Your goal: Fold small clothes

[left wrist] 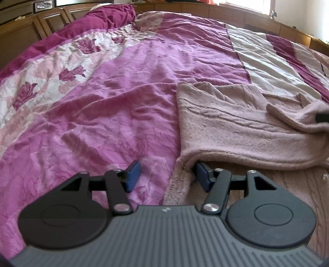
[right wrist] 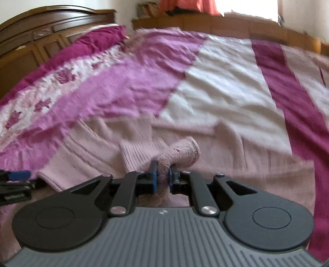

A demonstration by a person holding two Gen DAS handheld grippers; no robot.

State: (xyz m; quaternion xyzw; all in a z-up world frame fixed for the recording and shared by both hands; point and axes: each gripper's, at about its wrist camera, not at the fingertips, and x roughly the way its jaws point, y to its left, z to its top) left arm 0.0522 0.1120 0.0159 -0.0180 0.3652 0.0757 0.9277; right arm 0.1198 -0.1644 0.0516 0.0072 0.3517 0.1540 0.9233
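Note:
A pale pink fleece garment (left wrist: 236, 127) lies partly folded on the bed, to the right in the left wrist view and across the middle in the right wrist view (right wrist: 92, 147). My left gripper (left wrist: 167, 176) is open and empty at the garment's near left edge, its right pad just under the folded hem. My right gripper (right wrist: 162, 178) is shut on a bunched piece of the garment (right wrist: 181, 154), lifted off the bed. The right gripper's dark tip shows at the far right of the left wrist view (left wrist: 321, 117), inside the cloth fold.
The bed is covered by a pink, magenta and white floral quilt (left wrist: 102, 98). A wooden headboard (right wrist: 41, 30) stands at the back left. A wooden frame and bright window (left wrist: 244, 4) run along the far side. The left gripper shows at the left edge of the right wrist view (right wrist: 14, 180).

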